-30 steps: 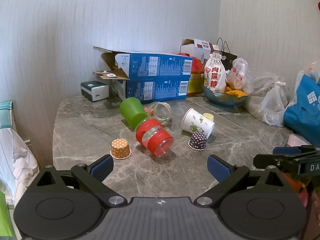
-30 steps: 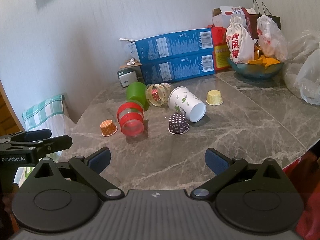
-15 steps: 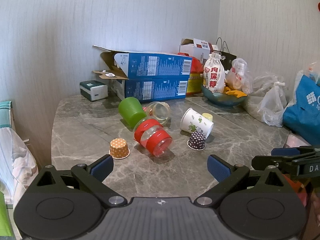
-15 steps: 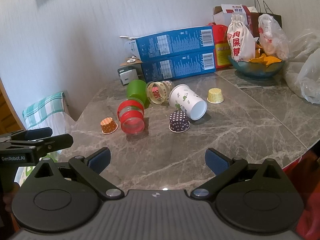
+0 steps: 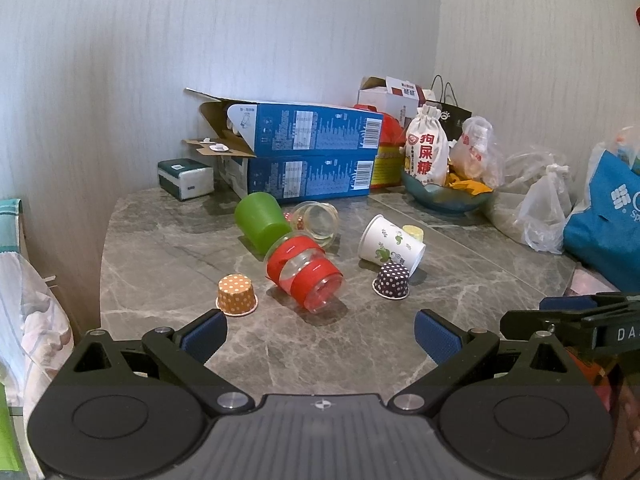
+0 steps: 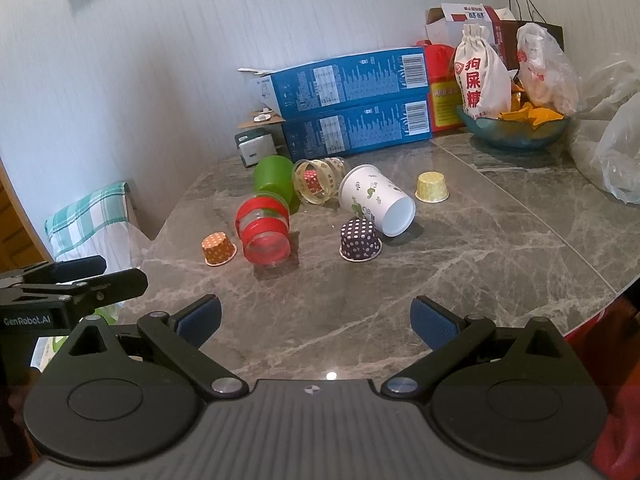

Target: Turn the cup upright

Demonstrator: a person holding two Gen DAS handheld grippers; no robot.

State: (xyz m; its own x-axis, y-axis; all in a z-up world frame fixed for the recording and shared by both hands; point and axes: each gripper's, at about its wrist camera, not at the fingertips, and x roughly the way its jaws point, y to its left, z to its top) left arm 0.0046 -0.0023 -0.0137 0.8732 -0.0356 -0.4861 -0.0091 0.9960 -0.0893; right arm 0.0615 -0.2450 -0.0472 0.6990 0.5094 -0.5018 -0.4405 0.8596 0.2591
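Observation:
Several cups lie on the grey marble table (image 5: pixel 168 248). A clear cup with red bands (image 5: pixel 306 276) (image 6: pixel 264 228), a green cup (image 5: pixel 260 218) (image 6: pixel 274 180), a clear patterned cup (image 5: pixel 316 220) (image 6: pixel 316 180) and a white paper cup (image 5: pixel 390 246) (image 6: pixel 376 204) lie on their sides. An orange dotted cup (image 5: pixel 237 295) (image 6: pixel 218 248), a purple dotted cup (image 5: pixel 392 280) (image 6: pixel 359 239) and a yellow cup (image 6: pixel 432 187) stand upside down. My left gripper (image 5: pixel 320 332) and right gripper (image 6: pixel 316 320) are open and empty, short of the cups.
Two blue boxes (image 5: pixel 304 160) are stacked at the back by the wall, with a tissue pack (image 5: pixel 186 179). A bowl with bags (image 5: pixel 444 188), plastic bags (image 5: pixel 548 216) and a blue bag (image 5: pixel 608 216) crowd the right. A chair with checked cloth (image 6: pixel 92 224) stands left of the table.
Both grippers have drifted slightly; the cups sit a little higher and closer in the right wrist view. Nothing on the table has moved. Both stay open.

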